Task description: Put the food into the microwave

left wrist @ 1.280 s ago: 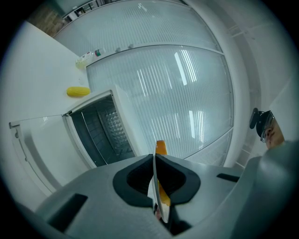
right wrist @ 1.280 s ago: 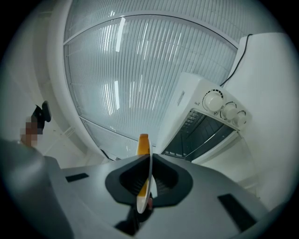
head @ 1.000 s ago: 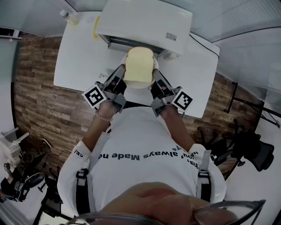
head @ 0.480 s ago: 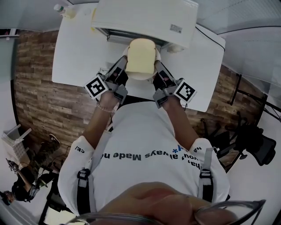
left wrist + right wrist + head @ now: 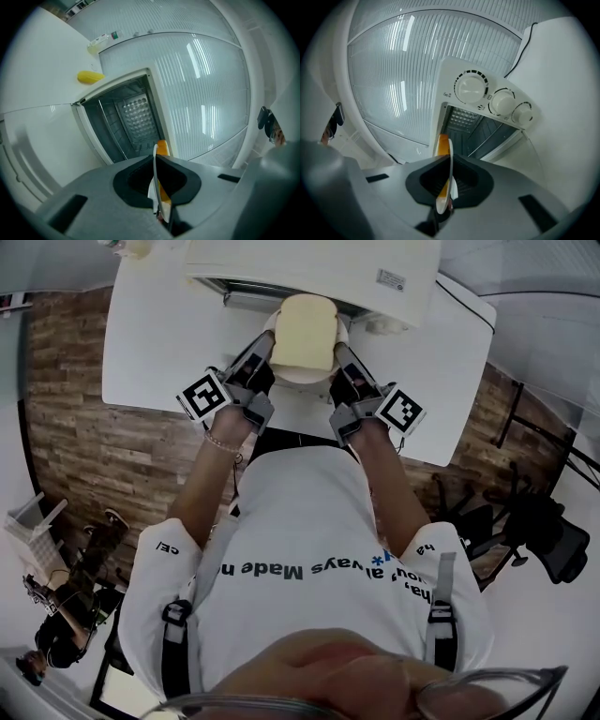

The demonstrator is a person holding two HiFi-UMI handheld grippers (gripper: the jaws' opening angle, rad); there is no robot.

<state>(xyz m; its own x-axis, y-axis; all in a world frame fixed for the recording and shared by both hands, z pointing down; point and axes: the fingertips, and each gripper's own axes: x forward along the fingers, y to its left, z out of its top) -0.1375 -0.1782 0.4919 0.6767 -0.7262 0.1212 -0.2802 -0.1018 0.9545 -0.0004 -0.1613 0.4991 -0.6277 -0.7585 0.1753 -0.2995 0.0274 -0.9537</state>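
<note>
Just in front of the open microwave (image 5: 314, 268) we held the plate (image 5: 302, 378) of bread (image 5: 305, 329) by both sides, left gripper (image 5: 263, 360) clamped on its left rim, right gripper (image 5: 339, 367) on its right rim, with the oven's mouth straight ahead and equally near both.

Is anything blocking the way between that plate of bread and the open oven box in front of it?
Nothing visible does. The white round plate with the pale yellow slice of bread, clamped at its rim by the left tongs and right tongs, sits just before the white microwave, whose dark cavity stands open.
</note>
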